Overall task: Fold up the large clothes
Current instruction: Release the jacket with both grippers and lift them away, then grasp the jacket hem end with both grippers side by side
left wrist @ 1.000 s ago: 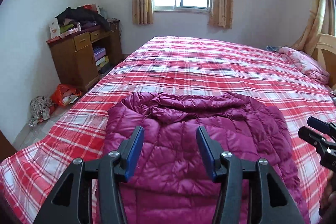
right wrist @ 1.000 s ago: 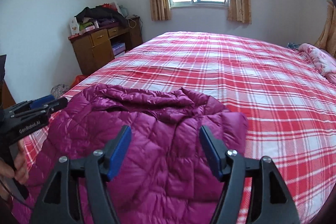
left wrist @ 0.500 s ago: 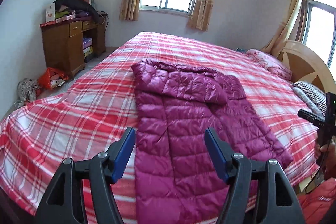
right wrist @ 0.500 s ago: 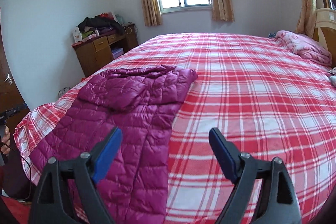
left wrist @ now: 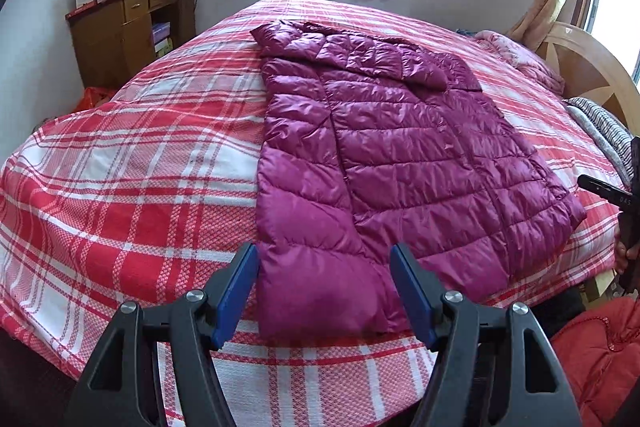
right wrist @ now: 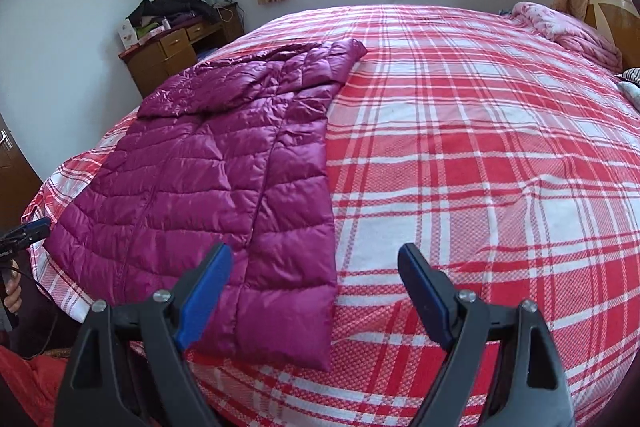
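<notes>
Magenta quilted jacket [left wrist: 384, 155] lies flat on the plaid bed [left wrist: 132, 163], its hem just ahead of our left claw [left wrist: 324, 291] and ahead-left of our right claw [right wrist: 316, 291]. We see both claws gaping, their jaws having just widened, pads clear of the fabric, gripping nothing

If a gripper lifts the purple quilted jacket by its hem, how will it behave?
The purple jacket would probably hang limp, since it lies flat and soft on the bed. Its puffy quilting suggests low weight. The shiny fabric may slip.
</notes>
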`<state>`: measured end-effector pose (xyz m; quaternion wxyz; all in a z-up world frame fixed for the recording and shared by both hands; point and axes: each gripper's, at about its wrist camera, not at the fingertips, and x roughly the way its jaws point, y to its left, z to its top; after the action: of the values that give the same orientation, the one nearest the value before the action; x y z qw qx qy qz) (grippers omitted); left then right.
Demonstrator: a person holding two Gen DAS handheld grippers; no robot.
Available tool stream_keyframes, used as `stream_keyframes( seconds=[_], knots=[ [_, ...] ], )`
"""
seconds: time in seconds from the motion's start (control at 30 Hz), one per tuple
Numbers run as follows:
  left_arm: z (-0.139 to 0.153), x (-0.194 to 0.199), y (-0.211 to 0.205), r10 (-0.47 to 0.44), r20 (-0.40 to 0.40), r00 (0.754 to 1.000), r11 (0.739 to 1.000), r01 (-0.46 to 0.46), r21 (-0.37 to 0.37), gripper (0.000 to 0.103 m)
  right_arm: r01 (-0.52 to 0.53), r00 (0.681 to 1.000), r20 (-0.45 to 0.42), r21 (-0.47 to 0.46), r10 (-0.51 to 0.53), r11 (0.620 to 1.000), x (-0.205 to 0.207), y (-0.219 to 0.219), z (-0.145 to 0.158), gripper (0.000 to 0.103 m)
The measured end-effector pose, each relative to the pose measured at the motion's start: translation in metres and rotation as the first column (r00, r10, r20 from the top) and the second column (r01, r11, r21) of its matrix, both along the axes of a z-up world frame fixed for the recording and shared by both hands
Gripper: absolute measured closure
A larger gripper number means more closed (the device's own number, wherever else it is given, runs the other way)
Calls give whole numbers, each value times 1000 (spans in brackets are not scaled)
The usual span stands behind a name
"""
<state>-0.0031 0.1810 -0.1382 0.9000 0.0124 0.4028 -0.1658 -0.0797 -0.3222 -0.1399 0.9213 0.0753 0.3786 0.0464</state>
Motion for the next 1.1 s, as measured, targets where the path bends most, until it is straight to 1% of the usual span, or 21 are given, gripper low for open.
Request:
stream_keyframes(
  seconds=[0.1, 0.17, 0.27, 0.4, 0.43, 0.5, 0.53, 0.57, 0.63, 0.77, 0.83, 0.87, 0.9, 0.93, 0.97, 1.0, 1.03, 1.07, 1.1],
  knots=[
    [-10, 3, 6, 19, -34, 999, 999, -20, -32, 35, 0, 1000, -12, -22, -1, 1000, 0, 3, -4, 16],
    [-11, 1, 7, 24, -17, 1000, 999, -25, -39, 35, 3, 1000, -26, -21, -3, 1000, 1, 4, -10, 16],
    [-10, 0, 6, 22, -15, 1000, 999, -22, -30, 35, 17, 998, -61, -25, -18, 1000, 2, 3, -22, 16],
    [-10, 1, 9, 34, -20, 999, 997, -35, -69, 35, 3, 997, -77, -28, -5, 1000, 1, 6, -31, 16],
    [-10, 1, 9, 32, -20, 999, 996, -34, -78, 35, 1, 997, -76, -41, -4, 999, 1, 8, -31, 18],
    [-10, 0, 10, 20, -29, 999, 995, -22, -101, 35, -14, 997, -75, -56, 9, 998, 1, 11, -31, 25],
    [-10, -1, 11, 13, -35, 999, 994, -17, -112, 36, -25, 997, -79, -53, 21, 998, 1, 12, -31, 30],
    [-10, -2, 10, 8, -36, 999, 993, -12, -113, 38, -32, 996, -84, -54, 27, 998, 0, 13, -31, 34],
    [-10, -3, 9, 5, -35, 999, 995, -8, -99, 41, -51, 995, -91, -55, 46, 997, 0, 17, -31, 37],
    [-10, -3, 11, 4, -42, 999, 994, -9, -111, 42, -89, 991, -103, -58, 83, 994, -2, 25, -34, 38],
    [-10, -3, 12, 7, -45, 999, 993, -13, -120, 42, -94, 991, -102, -66, 87, 993, -2, 27, -36, 38],
    [-10, -3, 12, 9, -43, 999, 993, -14, -120, 43, -94, 991, -100, -71, 87, 993, -3, 28, -37, 38],
    [-10, -3, 11, 12, -37, 999, 993, -17, -115, 47, -96, 991, -97, -78, 88, 992, -3, 29, -37, 38],
    [-9, -4, 12, 13, -34, 999, 994, -17, -109, 58, -101, 991, -96, -88, 92, 991, -4, 31, -37, 48],
    [-10, -4, 10, 13, -33, 999, 995, -16, -103, 68, -110, 990, -99, -97, 100, 989, -4, 33, -37, 66],
    [-10, -3, 10, 19, -31, 999, 995, -22, -98, 72, -117, 989, -106, -102, 106, 988, -3, 35, -37, 72],
    [-10, -3, 11, 23, -34, 999, 994, -26, -104, 79, -124, 987, -112, -91, 114, 988, -3, 35, -37, 76],
    [-11, -2, 14, 26, -40, 999, 992, -30, -120, 88, -125, 987, -115, -74, 116, 989, -2, 34, -37, 81],
    [-13, 0, 17, 16, -68, 998, 986, -27, -164, 94, -125, 986, -119, -51, 118, 991, -1, 32, -38, 83]
  ],
)
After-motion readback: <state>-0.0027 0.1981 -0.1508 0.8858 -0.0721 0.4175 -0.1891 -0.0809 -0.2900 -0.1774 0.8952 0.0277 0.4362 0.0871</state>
